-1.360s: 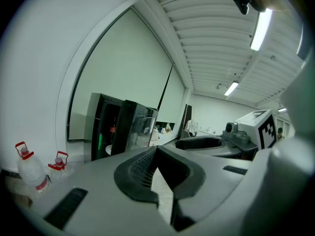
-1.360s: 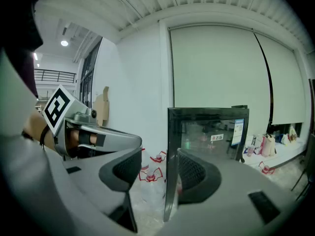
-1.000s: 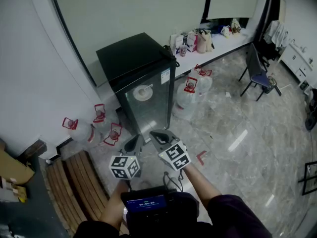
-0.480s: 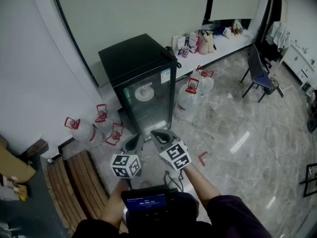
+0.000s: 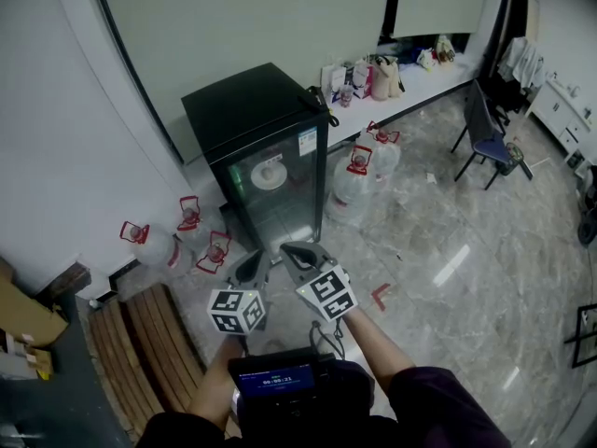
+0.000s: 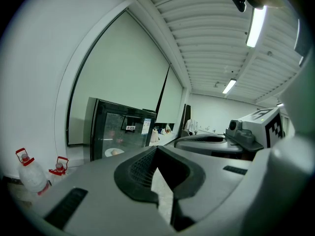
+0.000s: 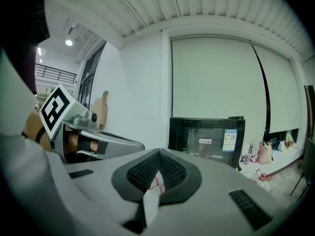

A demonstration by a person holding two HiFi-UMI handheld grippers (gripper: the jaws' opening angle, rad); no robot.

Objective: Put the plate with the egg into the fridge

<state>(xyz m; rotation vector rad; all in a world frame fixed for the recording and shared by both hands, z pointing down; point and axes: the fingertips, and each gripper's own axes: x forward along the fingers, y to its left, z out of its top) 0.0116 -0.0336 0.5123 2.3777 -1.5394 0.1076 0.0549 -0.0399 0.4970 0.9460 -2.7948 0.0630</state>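
Note:
A small black fridge (image 5: pixel 261 138) with a glass door stands against the wall, its door closed. Behind the glass a white plate (image 5: pixel 268 175) with an egg on it rests on a shelf; it shows in the left gripper view too, as the plate (image 6: pixel 114 152). My left gripper (image 5: pixel 252 267) and right gripper (image 5: pixel 295 256) hover side by side a short way in front of the fridge, both shut and holding nothing. The fridge (image 7: pixel 206 136) fills the middle of the right gripper view.
Several water jugs with red caps (image 5: pixel 182 236) stand left of the fridge, and more jugs (image 5: pixel 359 171) on its right. A white counter with bags (image 5: pixel 392 87) runs along the back wall. A chair (image 5: pixel 485 138) stands at the right; wooden slats (image 5: pixel 140 343) lie at the lower left.
The view has shifted very slightly; both grippers stay shut in front of the fridge, and the plate with the egg stays inside.

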